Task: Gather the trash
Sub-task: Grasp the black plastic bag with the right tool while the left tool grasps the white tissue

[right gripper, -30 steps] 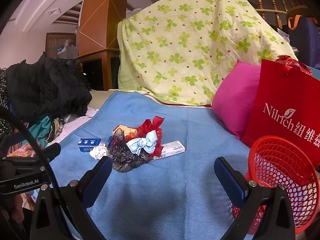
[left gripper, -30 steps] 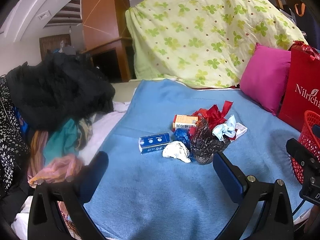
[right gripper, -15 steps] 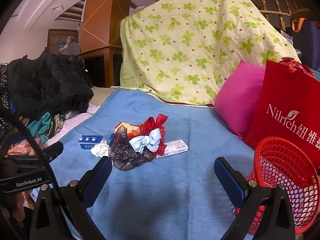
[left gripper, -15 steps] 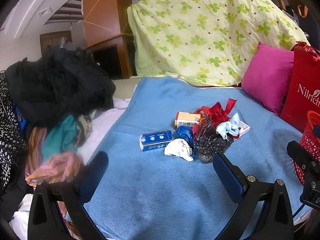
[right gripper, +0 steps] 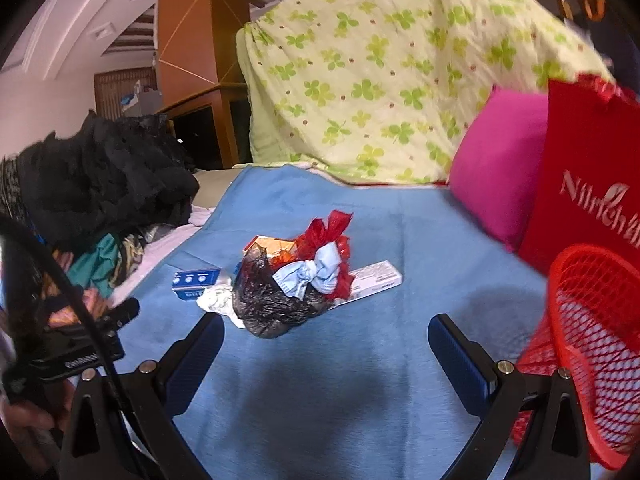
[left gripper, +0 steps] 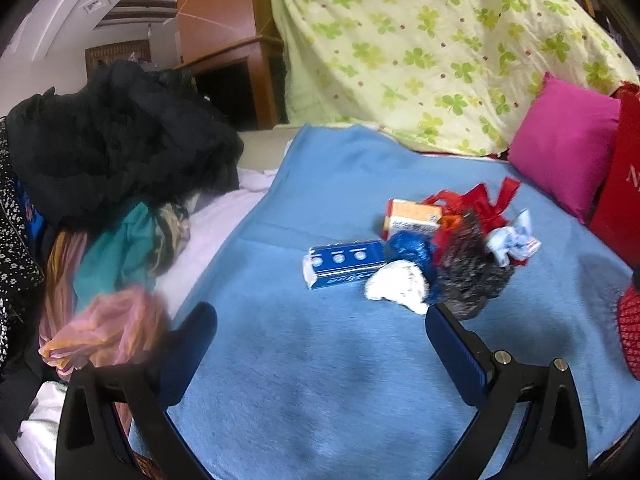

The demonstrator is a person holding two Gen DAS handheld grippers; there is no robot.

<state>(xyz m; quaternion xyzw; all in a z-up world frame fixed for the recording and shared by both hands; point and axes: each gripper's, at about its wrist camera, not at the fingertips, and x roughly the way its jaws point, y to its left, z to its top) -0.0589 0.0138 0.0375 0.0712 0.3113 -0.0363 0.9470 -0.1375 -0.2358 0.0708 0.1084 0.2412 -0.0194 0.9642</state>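
Both the left gripper (left gripper: 320, 344) and right gripper (right gripper: 326, 344) hang wide open, empty, over the blue blanket (right gripper: 360, 392), facing the trash pile (right gripper: 288, 284) beside the red basket (right gripper: 592, 344).

— What can't you make out?
— The red basket (left gripper: 629, 332) is cut by the left wrist view's right edge, and the red bag (right gripper: 588, 184) loses the end of its lettering at the right wrist view's edge.
— And the trash?
— The orange box (right gripper: 269, 246) is mostly hidden behind the black bag (right gripper: 272, 300); print on the blue box (left gripper: 346, 264) is too small to read.
— Anything else?
— The left tool (right gripper: 76, 356) shows only partly, blurred, its jaws out of that view.
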